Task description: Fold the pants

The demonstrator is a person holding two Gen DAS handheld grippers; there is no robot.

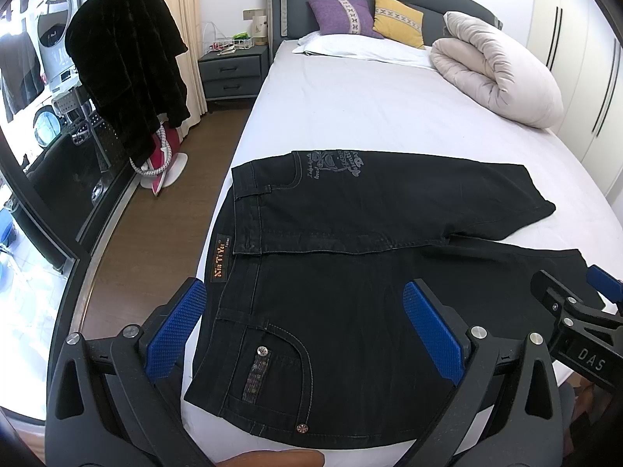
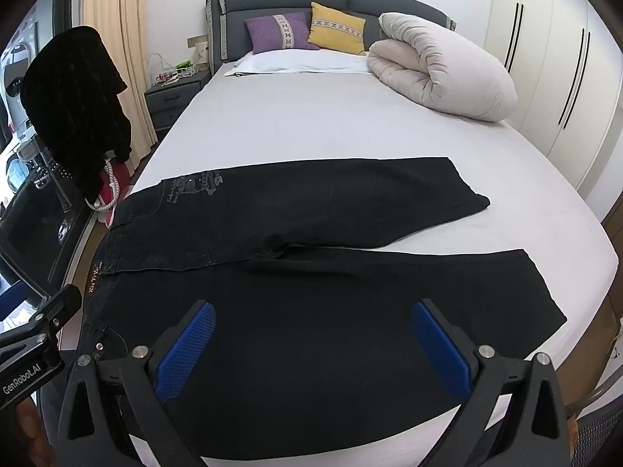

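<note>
Pants lie flat on the bed, black denim, back side up, waistband to the left, both legs running right. Left gripper hovers over the waist end, fingers spread wide, nothing between the blue pads; back pocket with rivets sits just below and between its fingers, orange waist label just ahead of its left pad. Right gripper hovers over the near leg, also spread wide, pads over the fabric, holding nothing; contact with the cloth can't be confirmed from either view. Near leg's hem lies ahead-right of the right gripper, close to the bed's right edge. Far leg angles away from the near one, gap opening toward the hems, its hem well ahead of the right gripper. Printed far pocket is well ahead of the left gripper. Each gripper shows at the edge of the other's view, so they sit side by side along the near bed edge. Far ahead: rolled duvet on the right, purple pillow and yellow pillow against the headboard. Left of the bed: nightstand and a dark coat hanging.
</note>
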